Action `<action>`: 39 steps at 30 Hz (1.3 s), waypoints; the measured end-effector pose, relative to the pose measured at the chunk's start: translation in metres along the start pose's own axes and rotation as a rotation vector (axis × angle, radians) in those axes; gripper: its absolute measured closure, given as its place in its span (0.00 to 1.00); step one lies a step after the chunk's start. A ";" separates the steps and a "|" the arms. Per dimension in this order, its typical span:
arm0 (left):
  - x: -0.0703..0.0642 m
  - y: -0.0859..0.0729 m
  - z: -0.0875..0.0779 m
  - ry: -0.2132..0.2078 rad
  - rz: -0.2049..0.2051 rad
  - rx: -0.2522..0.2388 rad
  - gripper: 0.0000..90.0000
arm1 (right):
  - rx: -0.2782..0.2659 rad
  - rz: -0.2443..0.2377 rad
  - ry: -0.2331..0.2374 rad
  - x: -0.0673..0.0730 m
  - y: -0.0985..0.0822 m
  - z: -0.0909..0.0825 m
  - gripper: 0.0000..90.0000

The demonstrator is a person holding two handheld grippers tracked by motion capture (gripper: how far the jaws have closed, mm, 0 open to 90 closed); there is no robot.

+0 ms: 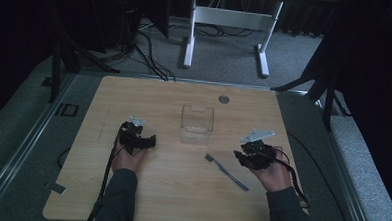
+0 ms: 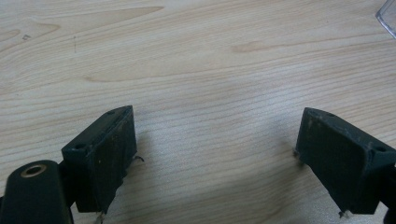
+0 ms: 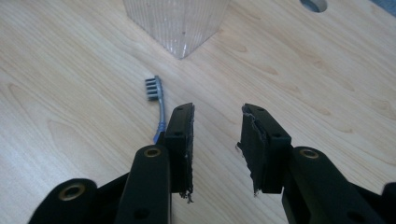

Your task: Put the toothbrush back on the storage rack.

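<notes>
We see one toothbrush just left of our right gripper, one clear box beyond; both grippers' fingers released, left gripper over bare counter.

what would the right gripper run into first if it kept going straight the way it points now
Probably the clear container. It stands ahead of the right gripper, slightly off the line between the open jaws, with bare table between. The toothbrush lies just beside the line, so it would likely be passed.

toothbrush handle: hidden behind tool | container: top cropped
</notes>
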State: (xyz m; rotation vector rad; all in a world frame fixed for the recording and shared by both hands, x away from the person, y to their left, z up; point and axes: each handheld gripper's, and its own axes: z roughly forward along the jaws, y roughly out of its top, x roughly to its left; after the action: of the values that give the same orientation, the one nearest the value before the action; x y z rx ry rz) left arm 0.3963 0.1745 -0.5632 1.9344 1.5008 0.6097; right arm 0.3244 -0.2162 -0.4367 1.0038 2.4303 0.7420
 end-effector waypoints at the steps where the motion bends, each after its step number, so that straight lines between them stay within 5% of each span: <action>1: 0.000 0.000 0.000 0.000 0.000 0.000 0.14 | 0.004 -0.001 0.004 0.000 0.000 0.000 0.71; 39: 0.000 0.000 0.000 0.000 0.000 0.000 0.14 | 0.212 -0.036 0.061 0.005 0.028 0.029 0.78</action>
State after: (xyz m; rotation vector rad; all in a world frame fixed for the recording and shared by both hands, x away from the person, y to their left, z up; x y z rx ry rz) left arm 0.3964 0.1746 -0.5632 1.9349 1.5006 0.6098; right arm 0.3513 -0.1867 -0.4429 1.0252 2.6149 0.5183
